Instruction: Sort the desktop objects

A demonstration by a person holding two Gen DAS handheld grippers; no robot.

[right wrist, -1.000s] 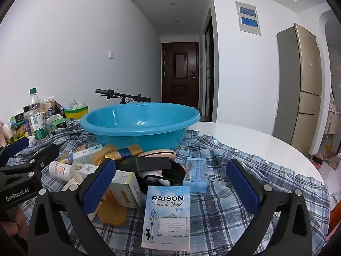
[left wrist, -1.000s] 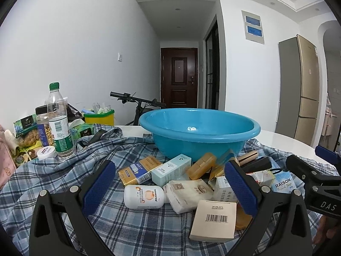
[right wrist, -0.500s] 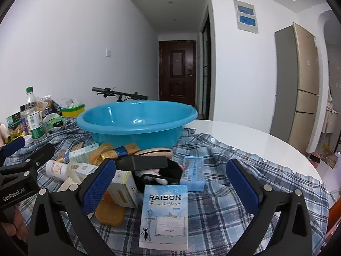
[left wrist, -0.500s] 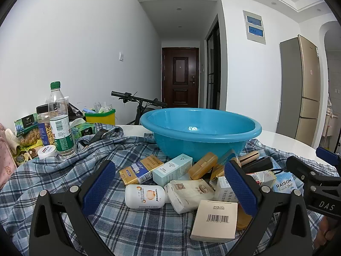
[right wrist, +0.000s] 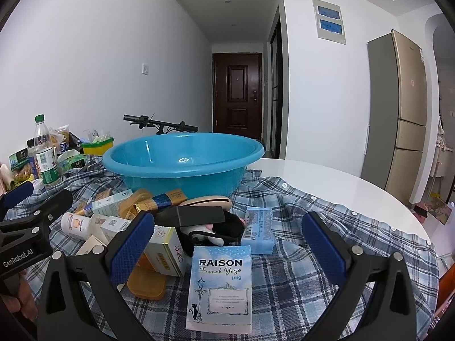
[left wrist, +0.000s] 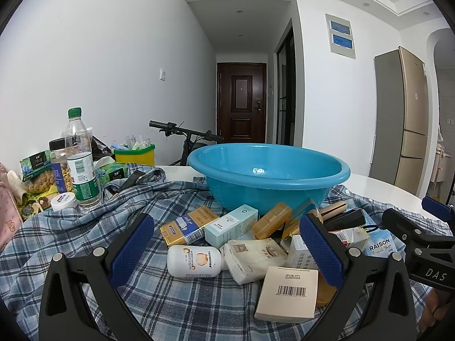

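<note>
Surface: a white round table (right wrist: 327, 182) under a blue checked cloth (left wrist: 71, 236), with a hallway and a dark door behind.
Hidden: some boxes in the pile are covered by others (their labels are too small to read).
Objects: a white bottle (left wrist: 194, 261) lying on its side, a RAISON box (right wrist: 220, 287) flat, a barcode box (left wrist: 287, 292).
Basin: the blue basin (left wrist: 267, 176) stands behind the pile; nothing is seen inside.
Left gripper (left wrist: 227, 250): wide apart, holding nothing, above the bottle.
Right gripper (right wrist: 227, 248): wide apart, holding nothing, over the RAISON box.
</note>
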